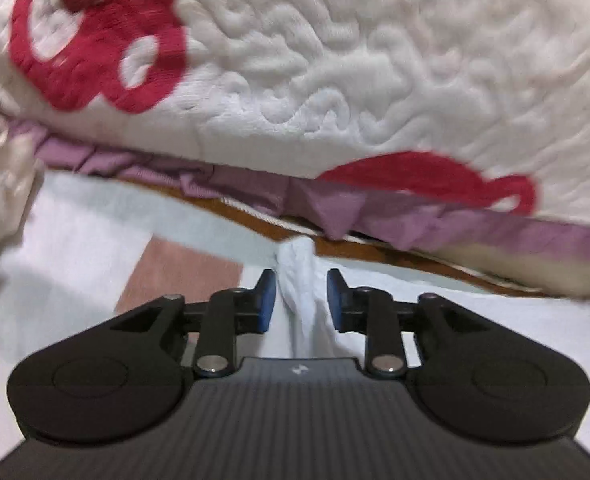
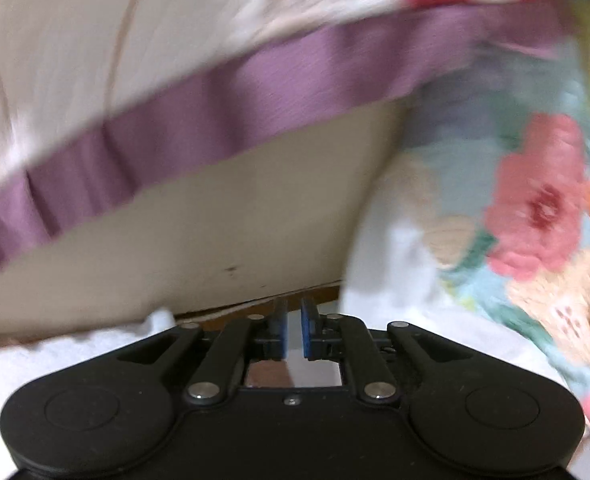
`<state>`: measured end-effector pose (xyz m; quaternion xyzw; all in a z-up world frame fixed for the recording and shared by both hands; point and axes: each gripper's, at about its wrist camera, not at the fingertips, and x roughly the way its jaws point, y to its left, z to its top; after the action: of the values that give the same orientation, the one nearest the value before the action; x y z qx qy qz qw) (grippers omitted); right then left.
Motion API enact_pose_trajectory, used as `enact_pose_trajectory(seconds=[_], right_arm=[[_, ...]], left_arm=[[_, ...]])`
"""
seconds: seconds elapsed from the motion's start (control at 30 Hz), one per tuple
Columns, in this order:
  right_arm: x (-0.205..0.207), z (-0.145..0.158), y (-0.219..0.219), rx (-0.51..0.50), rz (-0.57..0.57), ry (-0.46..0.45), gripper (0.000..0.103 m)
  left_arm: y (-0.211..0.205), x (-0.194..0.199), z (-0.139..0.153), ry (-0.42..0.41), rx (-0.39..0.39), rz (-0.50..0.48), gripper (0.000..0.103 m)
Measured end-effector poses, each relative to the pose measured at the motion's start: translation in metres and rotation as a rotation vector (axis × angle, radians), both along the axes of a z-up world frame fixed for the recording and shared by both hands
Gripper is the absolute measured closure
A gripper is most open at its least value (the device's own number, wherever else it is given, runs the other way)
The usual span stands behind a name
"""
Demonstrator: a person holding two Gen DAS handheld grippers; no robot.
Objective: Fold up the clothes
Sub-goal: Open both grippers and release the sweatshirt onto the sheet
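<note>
White garment (image 1: 301,280), bunched ridge, draped below quilted bed edge.

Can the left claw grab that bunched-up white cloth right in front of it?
Probably yes. The left claw is open, and the bunched white cloth already sits between its blue pads. Nothing blocks it; closing should pinch it.

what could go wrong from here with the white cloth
1. The left gripper stands open around a bunched ridge of white cloth; closing may pinch only part of it, and it could slip out.
2. The right gripper looks nearly closed on very little fabric, so its hold may fail.
</note>
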<state>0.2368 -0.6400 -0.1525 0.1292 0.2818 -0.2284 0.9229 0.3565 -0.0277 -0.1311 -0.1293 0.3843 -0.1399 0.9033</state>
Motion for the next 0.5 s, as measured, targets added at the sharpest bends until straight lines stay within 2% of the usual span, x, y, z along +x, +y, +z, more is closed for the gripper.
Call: enact_pose_trajectory(seconds=[0.07, 0.17, 0.3, 0.33, 0.4, 0.5], right_arm=[[-0.029, 0.007, 0.003, 0.069, 0.026, -0.004, 0.076], [-0.071, 0.014, 0.014, 0.159, 0.086, 0.008, 0.075], [-0.122, 0.018, 0.030, 0.288, 0.176, 0.048, 0.071], [-0.135, 0.025, 0.042, 0.305, 0.200, 0.067, 0.071], [-0.154, 0.030, 0.062, 0.310, 0.252, 0.102, 0.058], [-0.179, 0.028, 0.093, 0.285, 0.297, 0.160, 0.051]], left_arm=[[0.002, -0.024, 0.013, 0.042, 0.014, -0.061, 0.069], [-0.009, -0.068, 0.021, 0.109, 0.091, -0.160, 0.058], [-0.019, -0.114, 0.016, 0.171, 0.101, -0.254, 0.057], [-0.022, -0.121, 0.016, 0.187, 0.105, -0.269, 0.057], [-0.033, -0.128, 0.016, 0.199, 0.128, -0.324, 0.057], [-0.051, -0.146, 0.029, 0.176, 0.181, -0.414, 0.055]])
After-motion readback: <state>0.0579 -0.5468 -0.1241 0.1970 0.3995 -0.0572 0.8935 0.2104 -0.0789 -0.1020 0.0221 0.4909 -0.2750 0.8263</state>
